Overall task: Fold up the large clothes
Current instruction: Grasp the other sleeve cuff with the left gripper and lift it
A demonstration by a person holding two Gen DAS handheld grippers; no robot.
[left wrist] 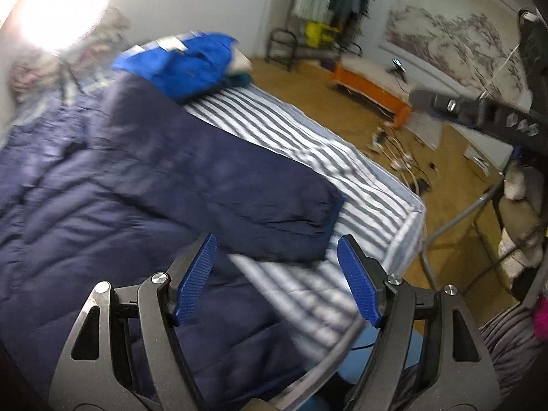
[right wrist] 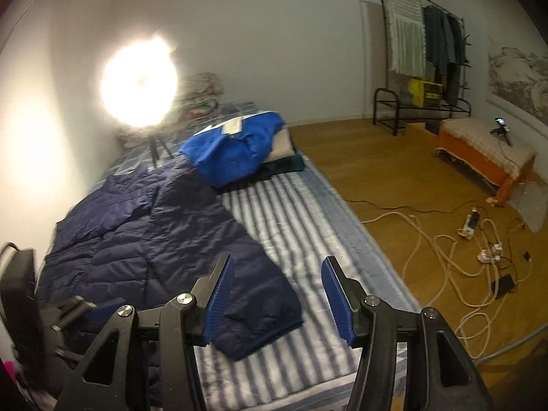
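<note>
A large navy quilted jacket [right wrist: 137,233] lies spread flat on the striped bed [right wrist: 298,212], with one sleeve [right wrist: 260,308] stretched toward the bed's near edge. My right gripper [right wrist: 278,260] hovers over that sleeve's cuff, open, with nothing between its blue pads [right wrist: 219,301]. In the left wrist view the same jacket [left wrist: 102,188] fills the left side and its sleeve [left wrist: 260,198] ends just ahead of my left gripper [left wrist: 276,239], which is open and empty. This view is blurred. The other gripper's black body [left wrist: 479,116] shows at its upper right.
A folded bright blue garment [right wrist: 233,147] tops a pile at the bed's far end, beside a glaring lamp [right wrist: 137,85] on a tripod. Cables and power strips [right wrist: 479,239] lie on the wooden floor. An orange bench [right wrist: 479,150] and a clothes rack [right wrist: 428,51] stand beyond.
</note>
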